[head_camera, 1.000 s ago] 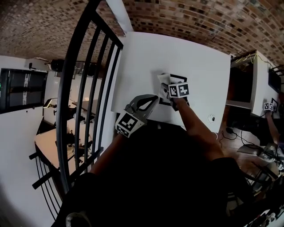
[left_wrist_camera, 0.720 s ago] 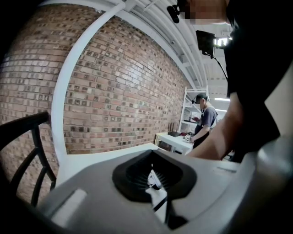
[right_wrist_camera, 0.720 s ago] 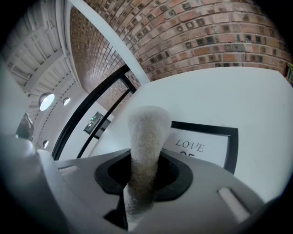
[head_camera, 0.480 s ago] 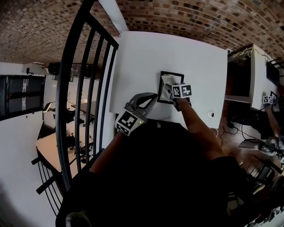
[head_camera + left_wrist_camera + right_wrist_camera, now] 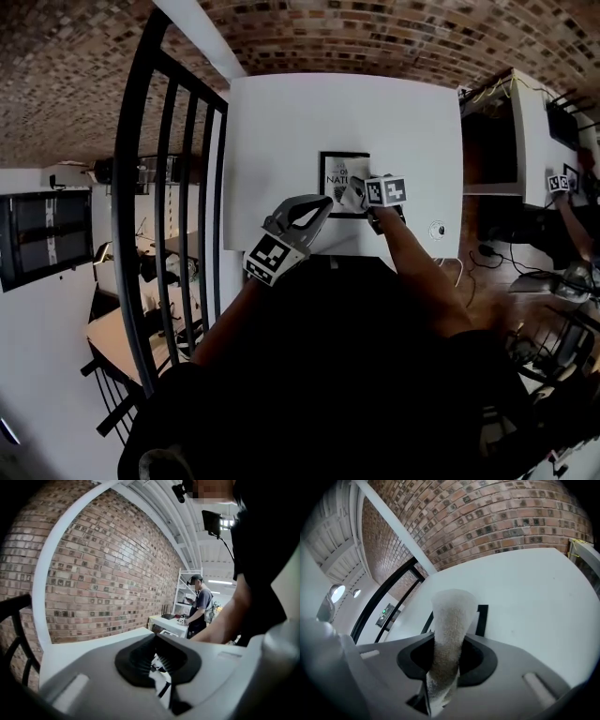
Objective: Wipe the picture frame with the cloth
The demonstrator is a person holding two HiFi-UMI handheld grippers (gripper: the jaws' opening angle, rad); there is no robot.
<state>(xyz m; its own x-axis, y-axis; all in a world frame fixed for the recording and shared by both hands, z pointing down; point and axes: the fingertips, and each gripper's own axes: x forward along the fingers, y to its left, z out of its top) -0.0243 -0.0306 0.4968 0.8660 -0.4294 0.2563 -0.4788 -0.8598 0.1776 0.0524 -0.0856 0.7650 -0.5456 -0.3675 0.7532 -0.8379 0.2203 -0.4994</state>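
White wall [image 5: 281, 131]: black picture frame [image 5: 335, 181], small round fitting [image 5: 438, 229].

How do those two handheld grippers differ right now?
The right gripper has its jaws clamped on a cloth; the left gripper holds nothing, its jaws close together. The right gripper reaches the picture frame; the left gripper is held back from it, touching nothing. Both are grey, hand-held, two-jaw tools.

cloth [image 5: 449, 620]: nubbly terry (pale) | picture frame [image 5: 324, 185]: matt black | brick wall [image 5: 497, 522]: rough
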